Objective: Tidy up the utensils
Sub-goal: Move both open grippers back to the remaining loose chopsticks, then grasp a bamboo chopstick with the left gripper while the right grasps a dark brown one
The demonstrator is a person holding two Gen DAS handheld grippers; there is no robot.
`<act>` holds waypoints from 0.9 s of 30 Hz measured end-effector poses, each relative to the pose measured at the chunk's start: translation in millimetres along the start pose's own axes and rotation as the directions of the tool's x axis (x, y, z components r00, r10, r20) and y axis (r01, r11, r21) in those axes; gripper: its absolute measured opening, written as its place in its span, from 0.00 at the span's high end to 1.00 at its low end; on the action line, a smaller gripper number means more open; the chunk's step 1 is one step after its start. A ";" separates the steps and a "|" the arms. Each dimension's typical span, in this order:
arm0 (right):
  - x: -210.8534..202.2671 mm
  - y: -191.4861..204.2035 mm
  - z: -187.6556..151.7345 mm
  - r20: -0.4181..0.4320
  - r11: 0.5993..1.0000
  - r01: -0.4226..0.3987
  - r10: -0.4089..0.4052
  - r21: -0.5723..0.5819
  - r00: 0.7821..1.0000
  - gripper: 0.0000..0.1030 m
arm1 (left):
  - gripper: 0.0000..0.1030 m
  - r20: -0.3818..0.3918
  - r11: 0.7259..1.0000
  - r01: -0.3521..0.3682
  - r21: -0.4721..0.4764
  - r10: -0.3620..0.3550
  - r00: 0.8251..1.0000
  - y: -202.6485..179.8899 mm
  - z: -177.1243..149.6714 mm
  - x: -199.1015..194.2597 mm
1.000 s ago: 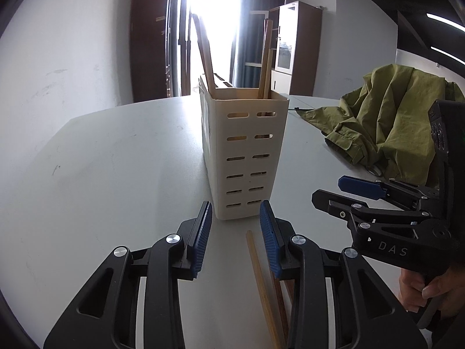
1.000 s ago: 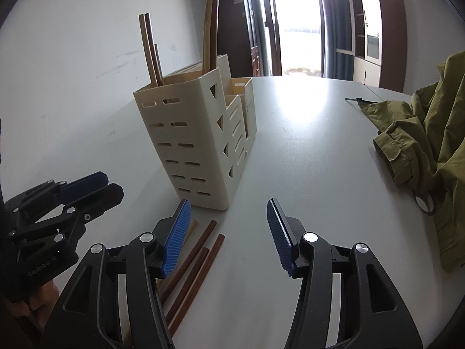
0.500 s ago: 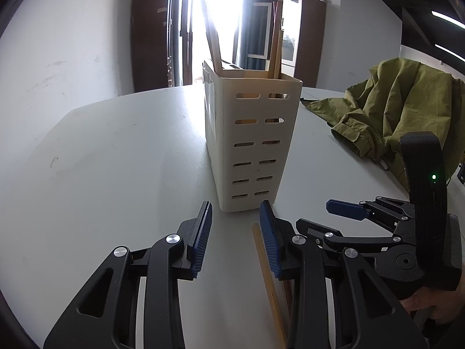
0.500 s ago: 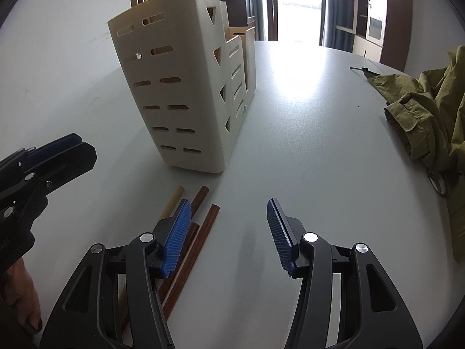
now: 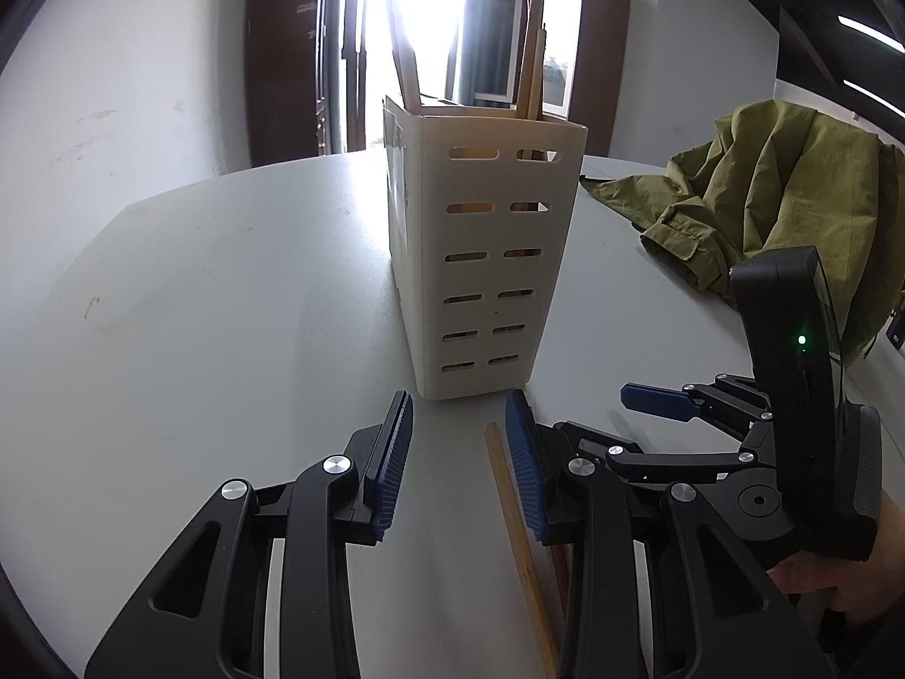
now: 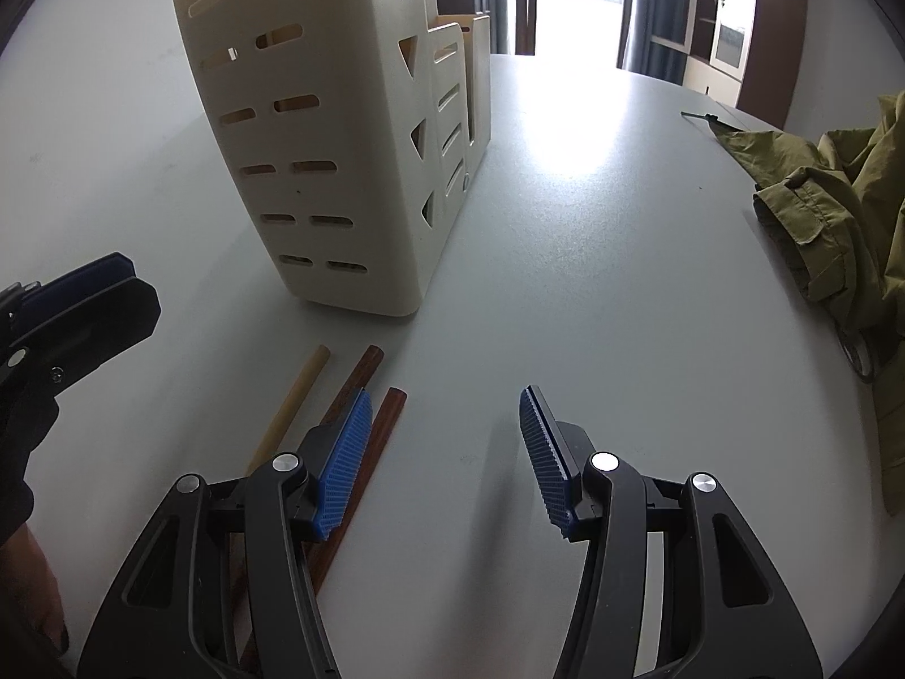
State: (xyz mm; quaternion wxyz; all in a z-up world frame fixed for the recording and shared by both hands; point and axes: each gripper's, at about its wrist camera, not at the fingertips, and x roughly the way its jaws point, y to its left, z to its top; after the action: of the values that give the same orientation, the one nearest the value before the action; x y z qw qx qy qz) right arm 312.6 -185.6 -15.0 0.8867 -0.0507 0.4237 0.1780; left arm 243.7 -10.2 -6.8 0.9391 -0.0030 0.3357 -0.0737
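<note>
A cream slotted utensil holder (image 5: 486,260) stands on the white table, also in the right wrist view (image 6: 339,158), with several chopsticks (image 5: 529,51) upright in it. Loose chopsticks lie in front of it: a light one (image 6: 291,404) and two dark brown ones (image 6: 384,424); the light one (image 5: 517,532) shows by my left gripper's right finger. My left gripper (image 5: 458,458) is open and empty, just short of the holder. My right gripper (image 6: 441,452) is open and empty, low over the table, its left finger above the dark chopsticks.
An olive green jacket (image 5: 763,198) lies bunched on the table's right side, also in the right wrist view (image 6: 848,226). The right gripper's body (image 5: 735,452) sits close beside my left one. Cabinets and a bright doorway stand behind the table.
Both grippers have dropped lower and moved closer to the holder and the loose chopsticks. Both have stayed open.
</note>
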 end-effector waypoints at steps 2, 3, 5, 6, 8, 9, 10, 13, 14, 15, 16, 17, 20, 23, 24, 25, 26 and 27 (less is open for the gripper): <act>2.6 1.0 -0.2 -0.007 1.000 -0.002 0.002 -0.003 1.000 0.47 | 0.67 -0.007 1.000 0.005 -0.003 -0.005 1.000 0.9 -0.6 1.6; 4.1 1.6 -0.5 -0.011 1.000 0.000 0.000 -0.008 1.000 0.47 | 0.67 -0.009 1.000 0.004 -0.004 -0.004 1.000 1.5 -0.8 2.2; 8.1 1.5 -0.9 -0.019 1.000 0.003 -0.003 -0.013 1.000 0.47 | 0.67 -0.014 1.000 0.003 -0.004 -0.003 1.000 2.4 -0.8 3.4; 9.3 1.7 -1.3 -0.021 1.000 0.006 -0.006 -0.016 1.000 0.47 | 0.67 -0.019 1.000 0.003 -0.005 -0.003 1.000 2.9 -0.6 4.4; 9.4 1.7 -1.6 -0.019 1.000 0.017 -0.018 -0.022 1.000 0.47 | 0.67 -0.034 1.000 0.003 -0.004 -0.003 0.999 3.9 -1.1 7.5; 9.1 1.5 -2.0 -0.019 1.000 0.021 -0.021 -0.023 1.000 0.47 | 0.67 -0.043 1.000 0.005 -0.007 -0.005 0.999 3.9 -1.5 9.4; 9.0 1.8 -2.3 -0.021 0.999 0.025 -0.026 -0.026 0.999 0.47 | 0.67 -0.054 1.000 0.013 -0.010 -0.013 0.998 4.3 -2.1 11.8; 8.4 1.3 -4.0 -0.027 0.999 0.032 -0.033 -0.035 0.999 0.48 | 0.67 -0.081 1.000 0.025 -0.005 -0.026 0.996 3.3 -4.1 19.1; 8.9 0.8 -3.7 -0.027 0.999 0.036 -0.037 -0.039 0.999 0.51 | 0.67 -0.087 1.000 0.025 -0.001 -0.025 0.996 2.6 -4.4 21.2; 8.4 -0.3 -4.0 -0.026 0.999 0.036 -0.037 -0.039 0.999 0.53 | 0.67 -0.092 1.000 0.025 0.002 -0.025 0.995 2.1 -4.5 23.3; 8.5 -2.8 -3.9 -0.025 0.999 0.034 -0.035 -0.037 0.999 0.57 | 0.67 -0.100 1.000 0.025 0.005 -0.025 0.995 1.6 -4.6 25.8; 8.3 -4.9 -3.9 -0.025 0.999 0.034 -0.035 -0.037 0.999 0.61 | 0.66 -0.110 1.000 0.026 0.008 -0.025 0.994 1.1 -4.9 28.5; 7.6 -11.2 -3.5 -0.027 0.999 0.032 -0.032 -0.029 0.999 0.70 | 0.65 -0.144 0.999 0.036 0.011 -0.034 0.989 -1.8 -6.7 37.2; 5.8 -11.8 -5.1 -0.028 0.999 0.029 -0.030 -0.032 0.999 0.75 | 0.65 -0.170 0.999 0.035 0.024 -0.030 0.985 -6.9 -9.3 46.3; 4.7 -11.3 -6.3 -0.028 0.999 0.027 -0.028 -0.032 0.999 0.75 | 0.65 -0.176 0.999 0.035 0.027 -0.029 0.984 -8.3 -9.6 48.8; 4.5 -11.8 -6.6 -0.029 0.999 0.026 -0.027 -0.034 0.999 0.77 | 0.65 -0.181 0.999 0.035 0.029 -0.029 0.983 -9.2 -9.7 50.9; 2.4 -9.5 -7.9 -0.031 0.999 0.024 -0.025 -0.035 0.999 0.80 | 0.65 -0.184 0.999 0.033 0.032 -0.027 0.983 -10.1 -9.6 52.3; 2.1 -10.9 -7.8 -0.033 0.999 0.022 -0.023 -0.031 0.999 0.81 | 0.65 -0.185 0.999 0.030 0.032 -0.023 0.982 -10.8 -9.4 53.2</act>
State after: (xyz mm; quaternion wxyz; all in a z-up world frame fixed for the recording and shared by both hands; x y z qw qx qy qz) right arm 311.9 -197.0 -22.3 0.8805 -0.0719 0.4352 0.1738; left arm 276.9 -27.9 -47.1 0.9027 0.0158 0.4199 -0.0921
